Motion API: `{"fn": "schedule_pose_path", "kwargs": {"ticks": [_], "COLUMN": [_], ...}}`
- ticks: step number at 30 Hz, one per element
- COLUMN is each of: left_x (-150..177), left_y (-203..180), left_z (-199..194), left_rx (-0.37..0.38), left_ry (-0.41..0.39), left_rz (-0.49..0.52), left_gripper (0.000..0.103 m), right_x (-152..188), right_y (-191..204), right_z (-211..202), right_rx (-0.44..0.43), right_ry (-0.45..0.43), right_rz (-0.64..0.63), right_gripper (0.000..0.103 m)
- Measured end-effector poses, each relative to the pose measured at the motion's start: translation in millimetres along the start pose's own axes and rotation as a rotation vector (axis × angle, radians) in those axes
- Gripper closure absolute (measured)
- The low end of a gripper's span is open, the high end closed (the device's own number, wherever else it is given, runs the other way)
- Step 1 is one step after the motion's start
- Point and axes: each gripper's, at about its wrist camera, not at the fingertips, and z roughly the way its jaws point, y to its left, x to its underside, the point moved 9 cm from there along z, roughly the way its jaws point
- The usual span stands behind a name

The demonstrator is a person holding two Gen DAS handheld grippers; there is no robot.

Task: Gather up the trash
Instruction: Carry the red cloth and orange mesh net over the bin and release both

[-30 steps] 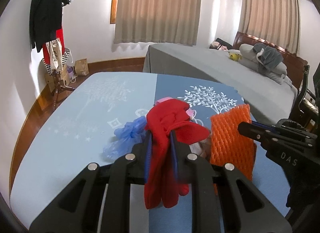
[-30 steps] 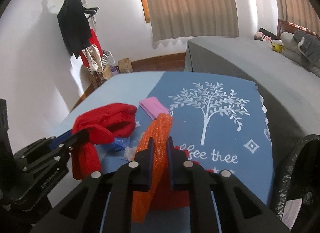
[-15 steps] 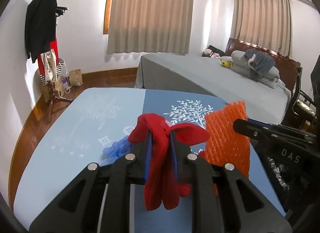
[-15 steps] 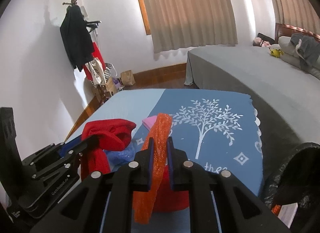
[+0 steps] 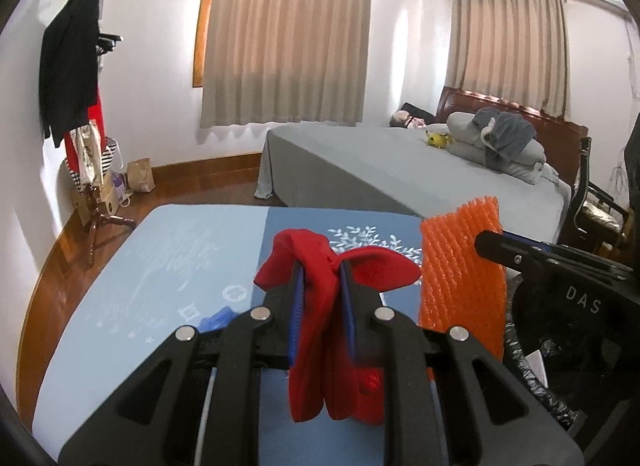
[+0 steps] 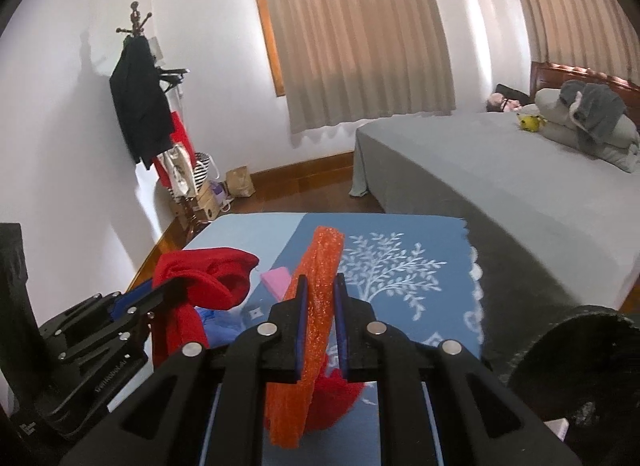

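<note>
Orange foam fruit net point(image 6: 316, 330) pinched mid-length in right gripper point(image 6: 320, 294), both ends hanging free above blue tree-print tablecloth point(image 6: 400, 278). Likely featherlight, springy, crushable; mid-body hold suits it. Red fabric scrap point(image 5: 320, 306) clamped in left gripper point(image 5: 320, 286), limp, drooping toward 6 o'clock. Black trash bag point(image 6: 580, 366) at 4 o'clock. Pink scrap point(image 6: 276, 280) and blue plastic point(image 5: 218, 316) lying on cloth beyond.

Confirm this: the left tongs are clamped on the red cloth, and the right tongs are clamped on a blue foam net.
Wrong on colour only. The right tongs grip an orange foam net, as the right wrist view shows. The left tongs do clamp the red cloth.
</note>
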Motion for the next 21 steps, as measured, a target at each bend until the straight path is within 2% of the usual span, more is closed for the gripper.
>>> {"fn": "schedule_pose_path", "kwargs": {"ticks": [11,21], "left_x": [-4,3], "left_y": [-60,-130], "left_z": [4,10], "left_rx": [0.096,0.214], "left_ry": [-0.009,0.002], "left_rz": [0.031,0.087], "left_gripper": [0.086,0.087], "right_x": [-2,6], "right_y": [-59,-118], "right_z": [-35,-69], "right_rx": [0.106,0.218], "right_ry": [-0.035,-0.061], "right_rz": [0.045,0.091], "right_gripper": [0.091,0.091]}}
